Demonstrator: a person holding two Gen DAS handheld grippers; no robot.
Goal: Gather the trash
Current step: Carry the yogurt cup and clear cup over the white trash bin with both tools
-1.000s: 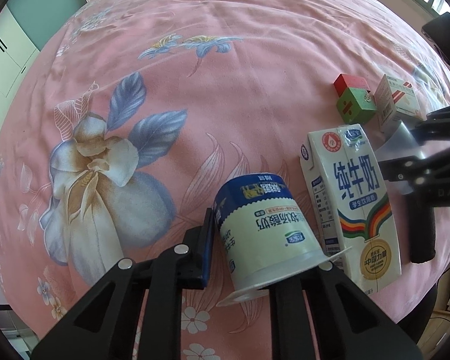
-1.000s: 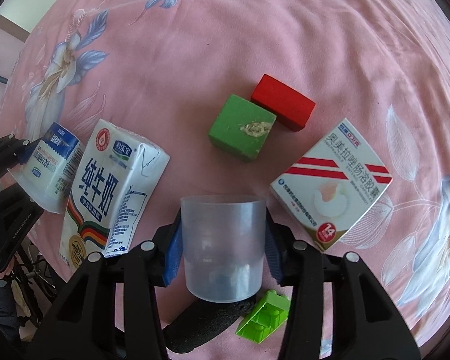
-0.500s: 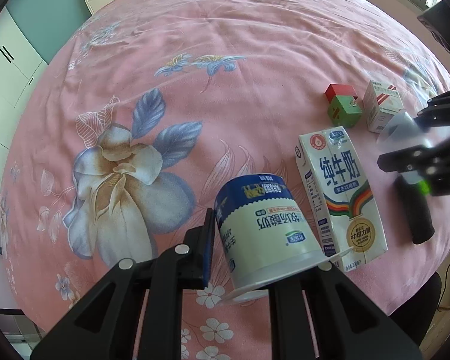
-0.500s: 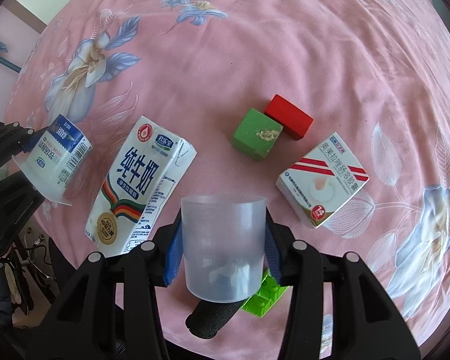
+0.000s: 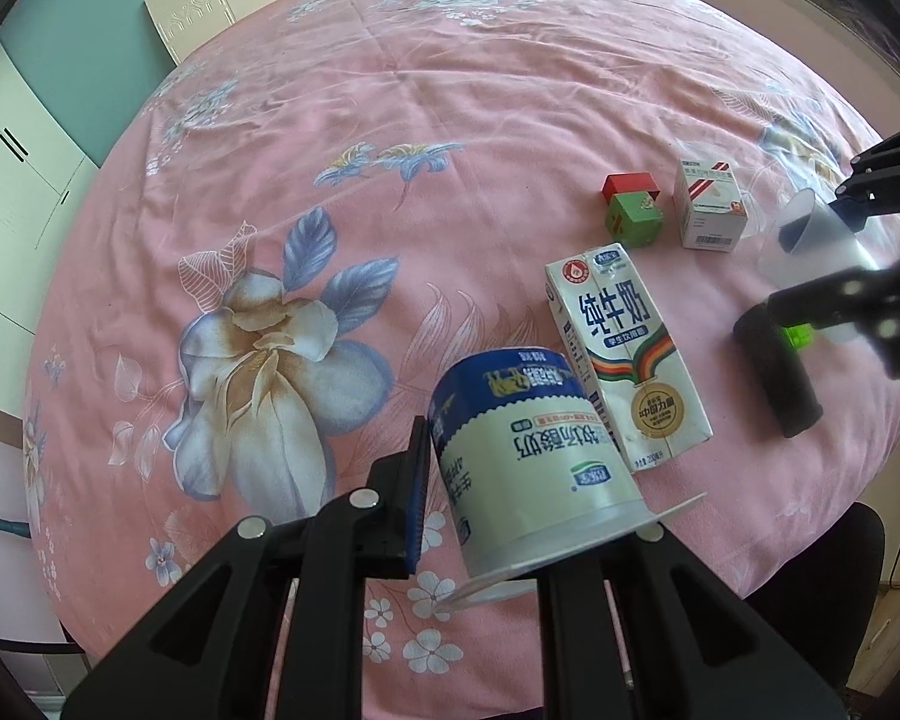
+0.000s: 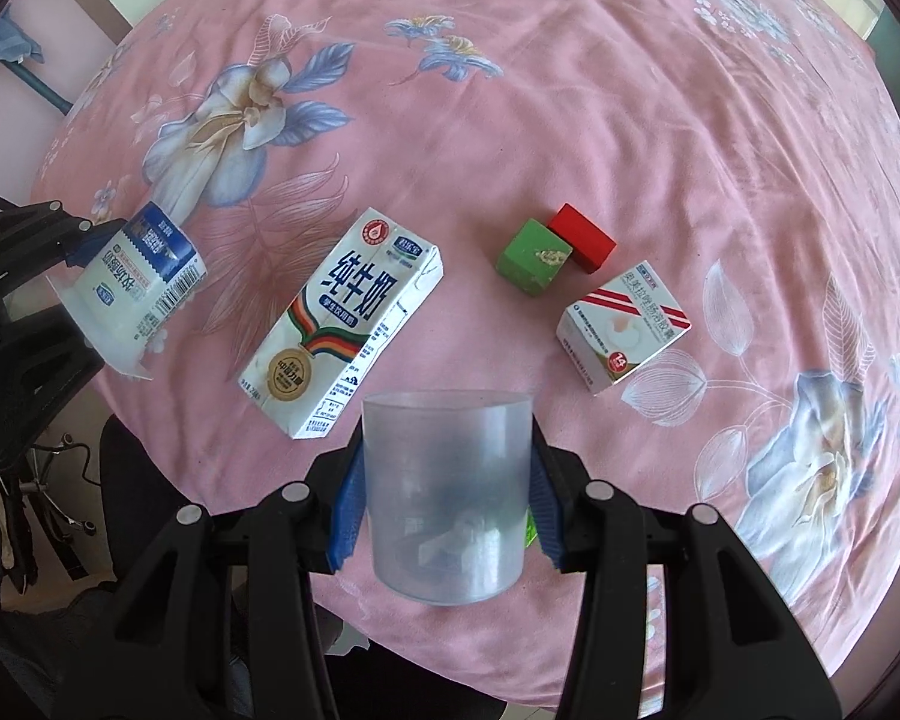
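Nearest in the left wrist view, the left gripper (image 5: 510, 516) is seen clamped on a yogurt cup (image 5: 528, 456), which is held tilted with its blue base pointing away and its wide rim flange toward the camera. In the right wrist view, the right gripper (image 6: 447, 504) is pinched on the sides of a translucent plastic cup (image 6: 447, 492), held upright with its mouth facing away from the lens. Both cups are clear of the pink floral cloth (image 5: 390, 150) that covers the surface below.

Just beyond the held cups, a milk carton (image 6: 342, 324) is lying flat on the cloth. Close by the plastic cup, a black foam cylinder (image 5: 777, 378) and a small bright green piece (image 5: 798, 333) are lying together near the cloth's edge. Farther out, a green block (image 6: 534, 256) and a red block (image 6: 582, 237) are touching each other, with a small medicine box (image 6: 624, 330) just beside them.

No bin or bag is visible in either view, so where the trash belongs cannot be told. To carry this step well, an even squeeze is best kept on both thin-walled cups, since each could be crushed or could slip. The yogurt cup's flange is best kept clear of the carton while it is carried. The carton and box appear to be the pieces left to collect.
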